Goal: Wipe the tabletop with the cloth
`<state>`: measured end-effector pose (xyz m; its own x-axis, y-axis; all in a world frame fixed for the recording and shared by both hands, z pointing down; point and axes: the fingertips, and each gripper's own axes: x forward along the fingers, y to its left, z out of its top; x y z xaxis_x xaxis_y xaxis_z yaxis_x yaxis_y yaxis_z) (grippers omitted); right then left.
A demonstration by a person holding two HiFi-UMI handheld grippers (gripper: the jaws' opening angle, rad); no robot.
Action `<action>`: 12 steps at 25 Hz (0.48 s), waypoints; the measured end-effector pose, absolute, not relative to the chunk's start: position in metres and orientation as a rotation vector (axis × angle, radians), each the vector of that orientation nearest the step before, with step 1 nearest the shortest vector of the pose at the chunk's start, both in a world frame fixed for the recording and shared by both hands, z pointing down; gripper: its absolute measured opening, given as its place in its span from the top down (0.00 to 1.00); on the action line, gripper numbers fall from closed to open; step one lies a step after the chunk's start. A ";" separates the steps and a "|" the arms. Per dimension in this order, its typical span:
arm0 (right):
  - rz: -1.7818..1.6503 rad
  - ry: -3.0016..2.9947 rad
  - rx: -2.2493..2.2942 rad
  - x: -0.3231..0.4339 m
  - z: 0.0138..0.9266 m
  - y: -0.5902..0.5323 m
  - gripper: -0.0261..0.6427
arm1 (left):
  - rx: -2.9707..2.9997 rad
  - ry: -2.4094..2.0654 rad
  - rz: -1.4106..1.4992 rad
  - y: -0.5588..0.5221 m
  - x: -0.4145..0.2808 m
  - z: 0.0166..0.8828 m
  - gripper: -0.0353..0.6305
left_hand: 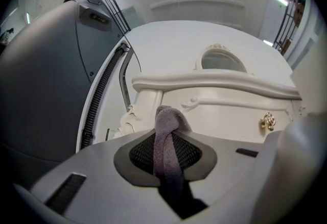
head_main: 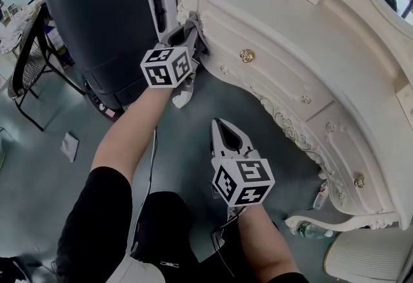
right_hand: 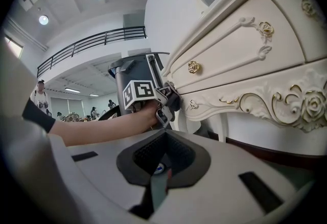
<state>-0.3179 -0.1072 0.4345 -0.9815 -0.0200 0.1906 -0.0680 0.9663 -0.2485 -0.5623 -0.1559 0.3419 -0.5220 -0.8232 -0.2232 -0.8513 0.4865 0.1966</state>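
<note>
1. Left gripper point(head_main: 192, 35): held up at the far left of the head view. Its jaws are closed on the cloth point(left_hand: 166, 146).
2. Cloth: grey, and pinched lengthwise between the left jaws.
   - One bunched end stands out past the jaw tips.
   - The other end hangs loose below the marker cube in the head view.
   - The bunched end is at the carved left corner of the counter point(head_main: 258, 8), just under the edge of its top and not on the top itself.
   - Whether the cloth touches the carving cannot be told.
3. Right gripper point(head_main: 220, 126): held lower and nearer, over the floor point(head_main: 187, 146). It is well apart from the cloth and just short of the counter's front. Its jaws are drawn together with nothing between them.
4. Counter: a cream dressing table with carved scrollwork and drawers. It runs from the far left to the near right of the head view. A gold knob point(head_main: 246, 55) sits on the drawer front right of the left gripper. An oval mirror point(left_hand: 222, 60) stands above the top.
5. Machine point(head_main: 97, 11): a large dark grey housing just left of the counter and behind the left gripper.
6. Chair point(head_main: 29, 75): a black frame at the far left edge.
7. Paper scrap point(head_main: 69, 145): white, lying on the floor at the left.
8. Bottle point(head_main: 311, 231): lying on the floor by the counter's near foot.
</note>
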 end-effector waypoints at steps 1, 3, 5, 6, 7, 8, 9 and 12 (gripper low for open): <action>0.386 -2.928 0.071 -0.317 0.435 -0.108 0.96 | -1.482 2.620 0.480 -0.154 -0.558 0.341 0.84; 0.406 -2.928 0.084 -0.316 0.434 -0.109 0.96 | -1.472 2.608 0.561 -0.151 -0.550 0.339 0.84; 0.411 -2.931 0.095 -0.316 0.433 -0.109 0.96 | -1.452 2.581 0.571 -0.149 -0.539 0.335 0.84; 0.403 -2.934 0.098 -0.315 0.432 -0.108 0.96 | -1.444 2.564 0.547 -0.149 -0.531 0.333 0.84; 0.388 -2.937 0.100 -0.315 0.431 -0.107 0.96 | -1.441 2.549 0.514 -0.149 -0.523 0.330 0.84; 0.371 -2.939 0.104 -0.313 0.431 -0.107 0.96 | -1.445 2.535 0.482 -0.150 -0.514 0.329 0.84; 0.357 -2.939 0.111 -0.312 0.431 -0.108 0.96 | -1.459 2.520 0.458 -0.153 -0.504 0.327 0.84; 0.368 -2.926 0.148 -0.306 0.435 -0.116 0.96 | -1.541 2.462 0.423 -0.163 -0.471 0.324 0.84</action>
